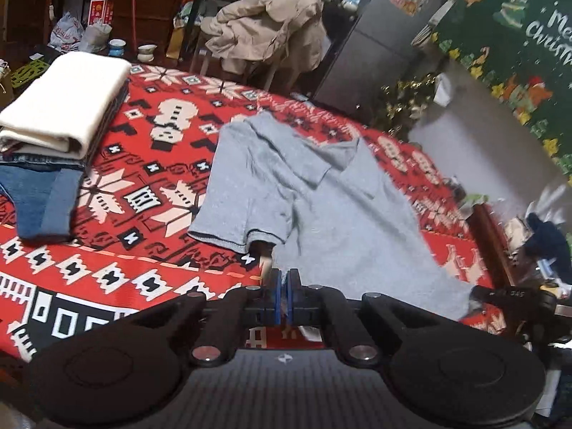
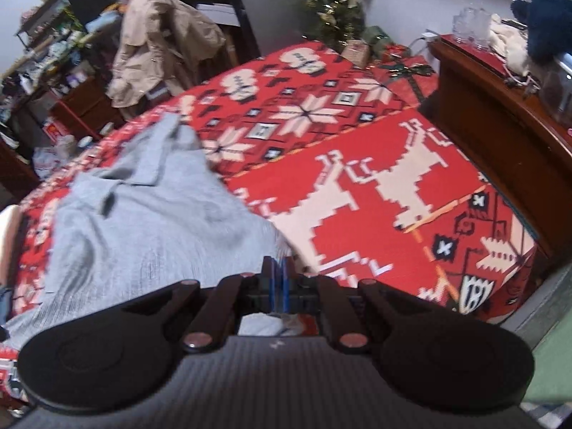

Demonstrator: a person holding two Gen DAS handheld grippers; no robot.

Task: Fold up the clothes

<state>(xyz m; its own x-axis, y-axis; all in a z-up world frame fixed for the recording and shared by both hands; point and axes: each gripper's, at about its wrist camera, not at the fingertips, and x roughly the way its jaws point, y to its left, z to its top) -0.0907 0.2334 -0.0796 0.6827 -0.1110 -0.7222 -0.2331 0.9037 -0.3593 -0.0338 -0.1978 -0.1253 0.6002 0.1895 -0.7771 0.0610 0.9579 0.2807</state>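
A grey short-sleeved polo shirt [image 1: 321,193] lies spread on a red patterned blanket [image 1: 150,164], collar toward the far side. In the left wrist view my left gripper [image 1: 285,279] is shut, its blue pads pinching the shirt's near hem beside one sleeve. In the right wrist view the same shirt [image 2: 143,221] runs from the far left to my right gripper [image 2: 278,268], which is shut on the shirt's near right edge. Some fabric shows under its fingers. Both pinched edges are lifted slightly off the blanket [image 2: 357,193].
A stack of folded clothes topped by a cream piece [image 1: 68,107] sits at the far left, with blue jeans [image 1: 39,196] beside it. A beige jacket [image 1: 271,25] hangs over a chair behind the bed. A dark wooden cabinet [image 2: 500,114] borders the right side.
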